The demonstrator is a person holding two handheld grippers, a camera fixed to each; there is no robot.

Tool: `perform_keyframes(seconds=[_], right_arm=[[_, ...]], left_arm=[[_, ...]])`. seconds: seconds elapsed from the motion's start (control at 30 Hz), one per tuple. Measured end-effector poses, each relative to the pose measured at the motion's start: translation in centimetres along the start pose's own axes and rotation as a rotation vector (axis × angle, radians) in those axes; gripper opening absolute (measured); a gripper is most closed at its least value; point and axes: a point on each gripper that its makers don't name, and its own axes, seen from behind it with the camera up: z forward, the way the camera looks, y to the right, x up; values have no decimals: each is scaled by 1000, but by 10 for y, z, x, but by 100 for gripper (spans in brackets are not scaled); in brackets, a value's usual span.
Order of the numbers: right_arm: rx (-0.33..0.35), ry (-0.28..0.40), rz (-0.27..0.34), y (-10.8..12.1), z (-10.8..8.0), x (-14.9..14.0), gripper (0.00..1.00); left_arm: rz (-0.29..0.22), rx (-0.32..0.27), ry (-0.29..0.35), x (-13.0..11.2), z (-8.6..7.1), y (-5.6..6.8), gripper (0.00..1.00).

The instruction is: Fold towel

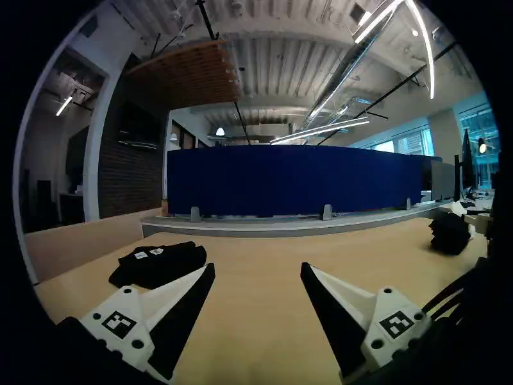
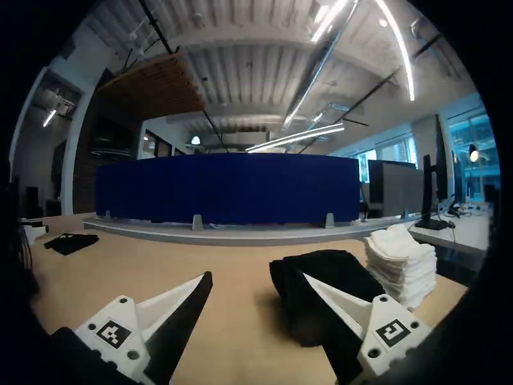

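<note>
black towel pile: on the table just ahead of the right gripper, partly behind its right-hand finger; far off to the right of the left gripper
white towel stack: folded, just right of the black pile; whether they touch, cannot tell
flat black cloth: two white tags on top, just beyond the left gripper's left-hand finger
left gripper: fingers spread wide over bare wood, holding nothing
right gripper: fingers spread wide, holding nothing
table: pale wood, under both grippers
blue partition: upright along the table's far edge
</note>
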Motion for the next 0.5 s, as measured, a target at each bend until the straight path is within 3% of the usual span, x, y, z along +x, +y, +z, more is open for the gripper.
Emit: perform_keyframes(seconds=[0.5], right_arm=[[0,0,-1,1,1,0,100]], left_arm=[[0,0,0,0,2,0,99]])
